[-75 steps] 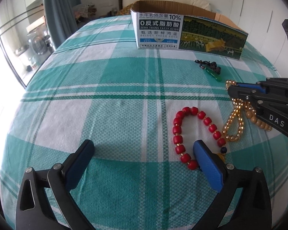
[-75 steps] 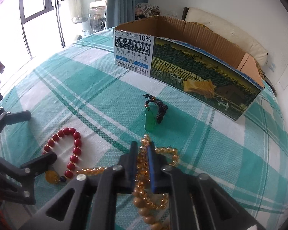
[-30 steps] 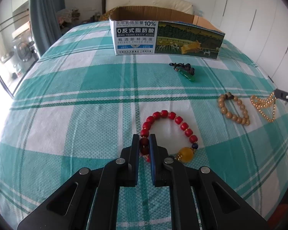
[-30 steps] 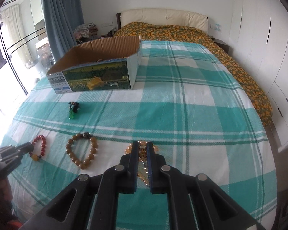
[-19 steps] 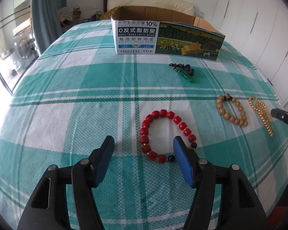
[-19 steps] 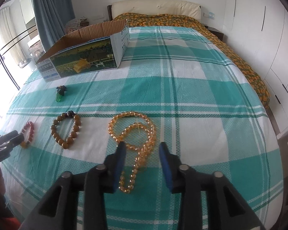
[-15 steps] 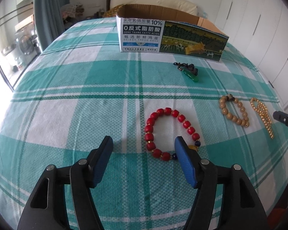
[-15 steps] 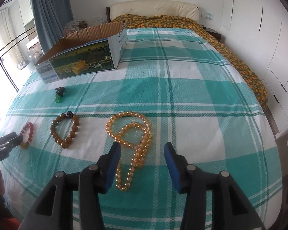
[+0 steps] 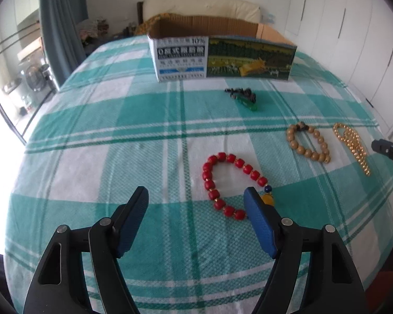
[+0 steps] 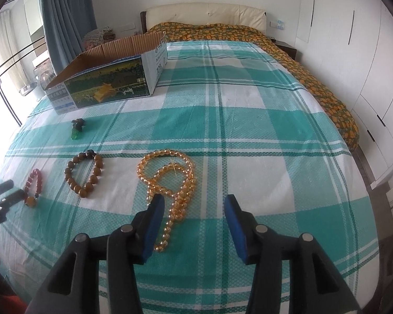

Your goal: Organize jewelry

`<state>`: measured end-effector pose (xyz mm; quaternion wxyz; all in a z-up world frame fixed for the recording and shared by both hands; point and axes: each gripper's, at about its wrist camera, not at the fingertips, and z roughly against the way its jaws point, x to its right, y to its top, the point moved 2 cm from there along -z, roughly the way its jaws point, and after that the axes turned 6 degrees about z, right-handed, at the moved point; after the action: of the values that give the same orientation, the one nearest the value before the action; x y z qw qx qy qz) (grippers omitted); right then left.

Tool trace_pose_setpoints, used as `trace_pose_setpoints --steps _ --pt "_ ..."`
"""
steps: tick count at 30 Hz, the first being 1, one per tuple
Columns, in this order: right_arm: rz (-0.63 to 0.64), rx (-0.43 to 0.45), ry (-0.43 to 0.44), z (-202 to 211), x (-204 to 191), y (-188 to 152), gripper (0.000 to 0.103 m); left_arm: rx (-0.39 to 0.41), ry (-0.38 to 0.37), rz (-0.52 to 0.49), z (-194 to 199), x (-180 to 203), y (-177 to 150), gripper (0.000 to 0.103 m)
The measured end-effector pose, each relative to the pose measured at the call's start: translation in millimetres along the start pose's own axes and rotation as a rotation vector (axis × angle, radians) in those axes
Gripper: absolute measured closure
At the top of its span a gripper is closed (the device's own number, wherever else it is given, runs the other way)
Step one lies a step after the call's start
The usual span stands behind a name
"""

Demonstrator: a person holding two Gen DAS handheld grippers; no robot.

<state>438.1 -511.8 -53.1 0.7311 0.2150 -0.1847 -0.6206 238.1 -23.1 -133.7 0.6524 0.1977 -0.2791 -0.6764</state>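
Both fingers of the opening left gripper flank the red bracelet.

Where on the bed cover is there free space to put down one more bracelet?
Free: the wide stretch of bed cover right of the amber bead string, up to the orange quilt; also the patch left of the red bracelet. Crowded: the row of red bracelet, brown bracelet and amber string, with the green pendant before the cardboard box.
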Motion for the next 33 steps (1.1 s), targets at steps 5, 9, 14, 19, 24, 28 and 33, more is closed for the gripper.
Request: trace_pose_setpoints --steps 5,9,14,19,24,28,33 --pt "-0.018 -0.027 -0.009 -3.8 4.4 -7.4 0.055 0.039 -0.069 -0.141 7.7 25.0 4.4 0.025" --pt "-0.029 -0.033 -0.004 -6.3 4.3 -7.9 0.055 0.017 -0.098 -0.261 -6.7 52.1 -4.8 0.029" --pt "-0.035 -0.038 0.001 -8.8 6.0 -9.7 0.055 -0.025 -0.135 -0.307 -23.5 60.2 -18.2 0.063" --pt "-0.038 -0.057 0.019 -14.1 7.5 -15.6 0.049 -0.032 -0.135 -0.316 -21.3 64.6 -16.7 0.088" --pt "-0.035 -0.048 0.048 -16.8 1.7 -16.7 0.048 -0.044 -0.134 -0.258 -20.9 60.1 -15.0 0.088" --pt "-0.024 -0.045 0.062 -25.7 -6.9 -11.2 0.048 -0.051 -0.132 -0.222 -22.3 54.8 -13.9 0.088" --pt "0.075 -0.036 0.018 -40.3 -25.9 1.2 0.059 -0.058 -0.132 -0.180 -23.7 49.8 -11.0 0.088"
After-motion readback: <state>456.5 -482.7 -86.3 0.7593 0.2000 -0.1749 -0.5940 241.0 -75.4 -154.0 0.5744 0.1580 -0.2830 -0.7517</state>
